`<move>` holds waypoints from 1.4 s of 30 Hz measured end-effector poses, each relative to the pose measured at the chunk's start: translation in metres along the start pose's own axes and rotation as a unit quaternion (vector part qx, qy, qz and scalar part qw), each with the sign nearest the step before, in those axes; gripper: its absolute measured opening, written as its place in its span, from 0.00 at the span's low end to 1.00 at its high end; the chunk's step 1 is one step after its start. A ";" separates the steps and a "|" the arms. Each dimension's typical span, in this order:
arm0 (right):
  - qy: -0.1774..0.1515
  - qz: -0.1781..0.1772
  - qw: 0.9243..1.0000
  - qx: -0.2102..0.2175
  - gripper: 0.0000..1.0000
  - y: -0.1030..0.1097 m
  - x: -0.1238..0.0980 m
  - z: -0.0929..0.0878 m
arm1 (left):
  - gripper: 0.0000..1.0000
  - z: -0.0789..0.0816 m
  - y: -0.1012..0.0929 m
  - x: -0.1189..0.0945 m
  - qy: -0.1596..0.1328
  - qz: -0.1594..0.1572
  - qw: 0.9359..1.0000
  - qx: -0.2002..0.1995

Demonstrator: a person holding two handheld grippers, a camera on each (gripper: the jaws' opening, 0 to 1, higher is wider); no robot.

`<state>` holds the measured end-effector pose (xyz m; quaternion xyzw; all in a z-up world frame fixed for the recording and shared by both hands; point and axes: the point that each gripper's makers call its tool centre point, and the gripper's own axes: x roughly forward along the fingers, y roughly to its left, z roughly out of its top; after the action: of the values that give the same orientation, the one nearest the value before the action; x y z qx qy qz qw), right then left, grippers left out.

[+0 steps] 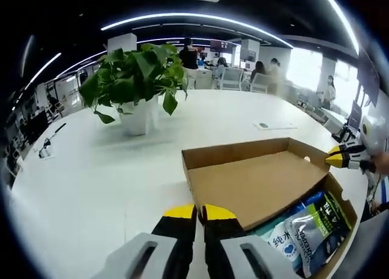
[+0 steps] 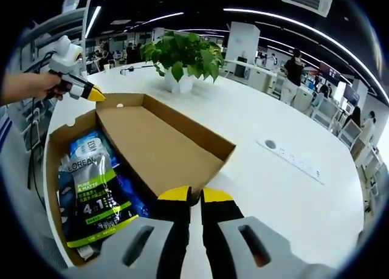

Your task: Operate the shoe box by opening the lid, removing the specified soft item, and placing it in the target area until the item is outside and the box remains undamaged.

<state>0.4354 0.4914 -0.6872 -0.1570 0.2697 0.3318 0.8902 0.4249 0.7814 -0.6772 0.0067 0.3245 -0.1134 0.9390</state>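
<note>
Both pairs of fingers pressed together at the open shoe box

The left gripper [image 1: 200, 213] and right gripper [image 2: 194, 196] hover at the shoe box [image 2: 58, 169], whose lid [image 2: 161, 144] lies folded back on the white tabletop [image 2: 273, 188]; soft pouches [image 2: 91, 188] lie inside, potted plant [image 1: 137, 84] beyond.

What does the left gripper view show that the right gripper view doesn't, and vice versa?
Left gripper view: the right gripper at the box's far corner, and a small black object near the table's left edge. Right gripper view: a hand holding the left gripper beside the box, and readable L'Oreal print on the green-and-white soft pouch. Both: the open brown cardboard shoe box, its opened lid, the green potted plant, the white table.
</note>
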 end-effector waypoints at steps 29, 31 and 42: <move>0.008 0.007 0.999 0.045 0.04 -0.001 0.004 -0.005 | 0.03 -0.010 -0.001 0.007 0.028 0.006 0.999 -0.028; 0.008 0.007 0.999 0.051 0.04 -0.001 0.003 -0.005 | 0.03 -0.010 -0.001 0.006 0.028 0.006 0.999 -0.026; 0.007 0.016 0.999 0.042 0.16 0.008 -0.003 -0.005 | 0.05 -0.012 -0.005 0.000 0.033 0.006 0.999 -0.010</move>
<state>0.4262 0.4939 -0.6906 -0.1177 0.2919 0.3331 0.8888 0.4167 0.7779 -0.6866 0.0029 0.3563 -0.1044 0.9285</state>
